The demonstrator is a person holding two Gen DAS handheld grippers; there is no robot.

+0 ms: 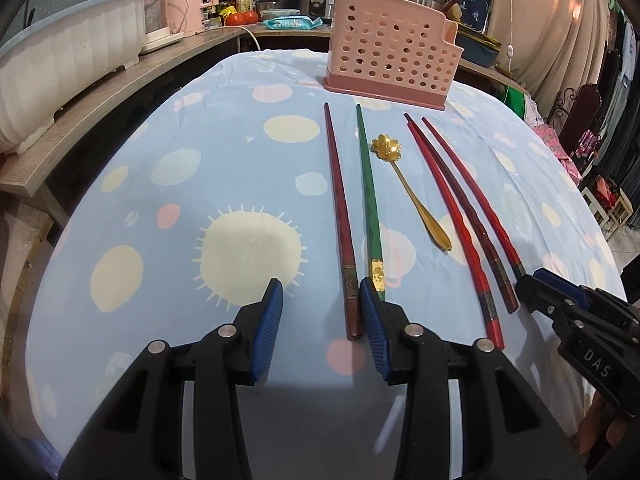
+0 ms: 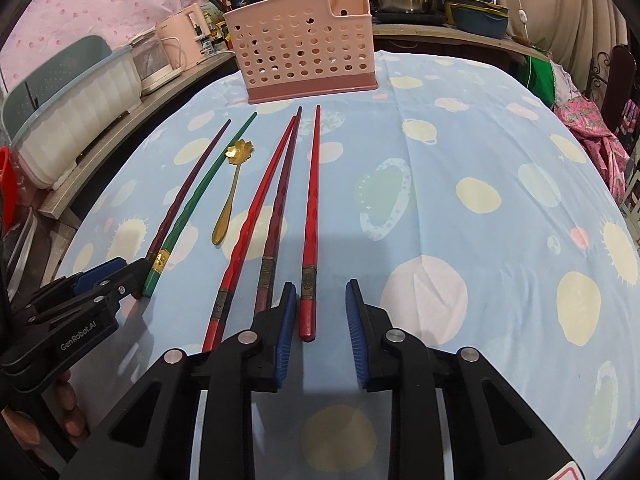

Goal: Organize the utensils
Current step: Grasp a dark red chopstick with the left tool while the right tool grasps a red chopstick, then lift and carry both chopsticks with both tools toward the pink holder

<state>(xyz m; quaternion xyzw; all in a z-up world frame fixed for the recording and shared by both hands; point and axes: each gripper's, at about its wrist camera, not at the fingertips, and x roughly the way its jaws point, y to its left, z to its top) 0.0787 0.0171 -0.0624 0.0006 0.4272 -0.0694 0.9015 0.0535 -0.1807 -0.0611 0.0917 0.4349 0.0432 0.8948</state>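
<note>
- left gripper [image 1: 322,300] at 6 o'clock, jaws apart over the blue patterned tablecloth [image 1: 168,184], the thick end of a dark red chopstick [image 1: 342,236] lying between its blue pads [image 1: 269,328]
- green chopstick [image 1: 369,208] just beside it, toward 3 o'clock
- gold flower-bowl spoon [image 1: 408,188] near centre
- three more red chopsticks [image 1: 460,216] toward 3 o'clock
- right gripper [image 1: 560,296] at 4 o'clock, by their thick ends
- pink perforated holder [image 1: 390,60] at 12 o'clock
</note>
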